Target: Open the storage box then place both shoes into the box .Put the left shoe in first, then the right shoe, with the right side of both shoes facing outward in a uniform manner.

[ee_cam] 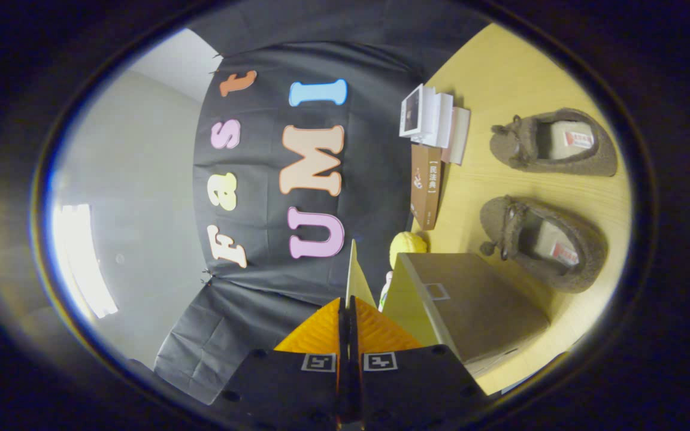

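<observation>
My gripper (pixel 348 320) is shut on the thin edge of the storage box's lid (pixel 356 275), which stands up edge-on between the fingers. The view is rolled sideways, with the wooden table (pixel 501 72) off to one side. The brown cardboard storage box (pixel 471 299) lies right beside the fingers, its pale yellow inner face (pixel 402 293) showing. Beyond the box two brown fuzzy shoes rest on the table with their openings toward me: one (pixel 542 242) close to the box, the other (pixel 554 143) farther off.
A stack of white and pink books (pixel 435 120) and a brown book (pixel 426 185) lie along the table's edge by the black cloth wall. A yellow knobbly toy (pixel 408 245) sits just behind the box. A grey room wall (pixel 135 197) lies past the cloth.
</observation>
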Action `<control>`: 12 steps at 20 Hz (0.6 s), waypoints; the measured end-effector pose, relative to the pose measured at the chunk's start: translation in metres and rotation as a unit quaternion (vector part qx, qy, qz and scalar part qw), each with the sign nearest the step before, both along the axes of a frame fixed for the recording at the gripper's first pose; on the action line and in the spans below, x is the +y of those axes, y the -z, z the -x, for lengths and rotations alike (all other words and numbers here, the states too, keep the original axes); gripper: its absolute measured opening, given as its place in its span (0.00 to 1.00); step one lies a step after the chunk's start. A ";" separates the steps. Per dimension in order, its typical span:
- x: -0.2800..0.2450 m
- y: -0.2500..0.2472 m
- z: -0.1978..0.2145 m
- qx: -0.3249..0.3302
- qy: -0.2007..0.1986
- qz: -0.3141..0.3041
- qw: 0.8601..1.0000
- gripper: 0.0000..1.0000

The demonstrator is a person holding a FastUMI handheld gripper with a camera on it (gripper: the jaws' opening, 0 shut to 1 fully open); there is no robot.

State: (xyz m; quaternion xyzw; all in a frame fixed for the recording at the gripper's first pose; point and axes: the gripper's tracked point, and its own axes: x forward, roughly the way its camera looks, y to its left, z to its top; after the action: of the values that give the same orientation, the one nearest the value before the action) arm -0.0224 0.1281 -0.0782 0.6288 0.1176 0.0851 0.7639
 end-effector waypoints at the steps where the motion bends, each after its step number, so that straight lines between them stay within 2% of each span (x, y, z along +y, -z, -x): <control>1: 0.006 -0.010 -0.001 -0.010 -0.004 0.005 1.000 0.03; 6: 0.052 -0.058 -0.006 -0.043 -0.017 0.083 0.995 0.03; 12: 0.131 -0.100 -0.012 -0.074 -0.048 0.175 0.981 0.03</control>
State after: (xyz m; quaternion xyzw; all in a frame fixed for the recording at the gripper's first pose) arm -0.0104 0.2588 0.0219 0.4710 0.1038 0.1461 0.8637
